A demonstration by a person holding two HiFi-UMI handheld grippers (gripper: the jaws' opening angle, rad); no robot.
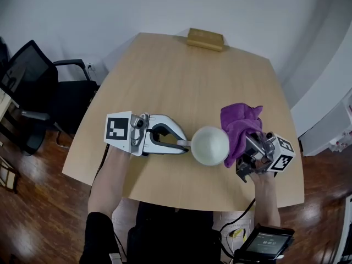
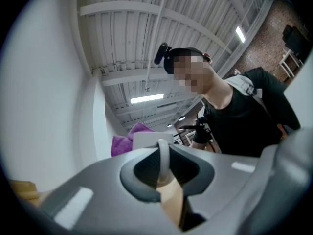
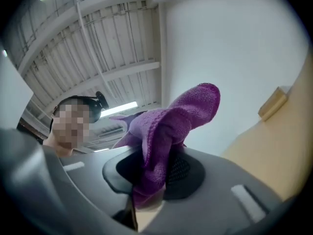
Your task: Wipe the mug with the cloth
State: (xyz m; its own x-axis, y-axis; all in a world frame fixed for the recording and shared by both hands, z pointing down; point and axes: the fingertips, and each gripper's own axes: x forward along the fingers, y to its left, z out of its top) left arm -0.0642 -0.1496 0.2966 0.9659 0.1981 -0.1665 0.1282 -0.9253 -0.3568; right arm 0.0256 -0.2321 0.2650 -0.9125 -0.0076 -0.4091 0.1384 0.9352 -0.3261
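Observation:
In the head view a white mug hangs above the table's near part, between the two grippers. My left gripper reaches in from the left and is shut on the mug's handle, a thin white strip clamped between the jaws in the left gripper view. A purple cloth bunches against the mug's right side. My right gripper is shut on that cloth, which stands up out of the jaws in the right gripper view. The cloth also shows beside the mug's body.
The wooden table carries a tan block at its far edge, also in the right gripper view. A black office chair stands left of the table. A small screen device shows at the bottom right.

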